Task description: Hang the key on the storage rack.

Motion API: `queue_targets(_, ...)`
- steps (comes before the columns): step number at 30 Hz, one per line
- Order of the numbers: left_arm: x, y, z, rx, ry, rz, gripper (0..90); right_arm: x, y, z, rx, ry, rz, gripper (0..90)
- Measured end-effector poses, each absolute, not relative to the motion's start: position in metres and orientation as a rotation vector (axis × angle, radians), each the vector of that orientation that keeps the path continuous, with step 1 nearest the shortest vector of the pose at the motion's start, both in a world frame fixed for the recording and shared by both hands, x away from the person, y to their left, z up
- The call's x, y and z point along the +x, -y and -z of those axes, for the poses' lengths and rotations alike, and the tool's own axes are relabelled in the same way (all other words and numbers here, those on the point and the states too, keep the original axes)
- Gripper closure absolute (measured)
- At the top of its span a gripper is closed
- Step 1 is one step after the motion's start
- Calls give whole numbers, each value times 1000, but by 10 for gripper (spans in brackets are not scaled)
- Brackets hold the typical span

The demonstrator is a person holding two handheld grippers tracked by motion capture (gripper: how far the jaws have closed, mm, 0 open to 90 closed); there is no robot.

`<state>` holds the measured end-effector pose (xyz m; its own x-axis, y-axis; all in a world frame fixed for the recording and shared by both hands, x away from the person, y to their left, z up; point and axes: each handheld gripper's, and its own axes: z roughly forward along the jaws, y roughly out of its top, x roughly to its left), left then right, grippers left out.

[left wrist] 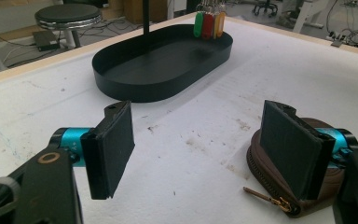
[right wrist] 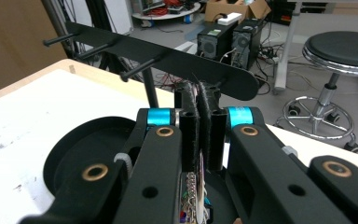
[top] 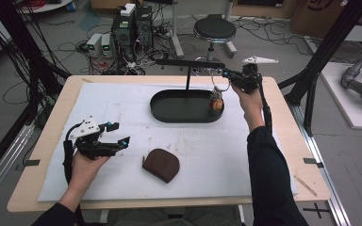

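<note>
Keys on a ring with coloured tags [top: 216, 101], gripped by the right gripper [top: 227, 74], jaws together on the ring with chain links visible below the pads in the right gripper view. The bunch hangs beside the far right end of the black hook rack [top: 191, 63], its tags dangling just above the right end of the black oval tray [top: 169, 113] that forms the rack's base.

Step in hand, judged: hanging the key ring on one of the rack's pegs [right wrist: 140, 70]. The ring does not appear to be on a peg yet. Next move calls for lining the ring's opening up with a peg tip, sliding it on, then releasing; the pegs are thin, so aim matters.

Right hand [top: 247, 101]: arm stretched forward across the worktop [top: 122, 94], gripper held high and roughly level at the rack bar.

Left gripper [top: 114, 134]: jaws apart, nothing between them, held low over the near left of the worktop, left hand [top: 87, 162] beneath it. Brown zip pouch [top: 161, 165] lies just beside it, closed.
</note>
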<state>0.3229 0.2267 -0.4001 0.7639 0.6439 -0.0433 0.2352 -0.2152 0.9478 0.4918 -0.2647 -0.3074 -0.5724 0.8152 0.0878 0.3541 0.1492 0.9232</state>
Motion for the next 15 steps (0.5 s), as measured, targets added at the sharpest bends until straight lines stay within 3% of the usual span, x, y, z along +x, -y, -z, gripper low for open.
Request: queue_targets(15,322,-228,401,1785,-691,-437,264,500,267,315,1147,-1989,-1423,882)
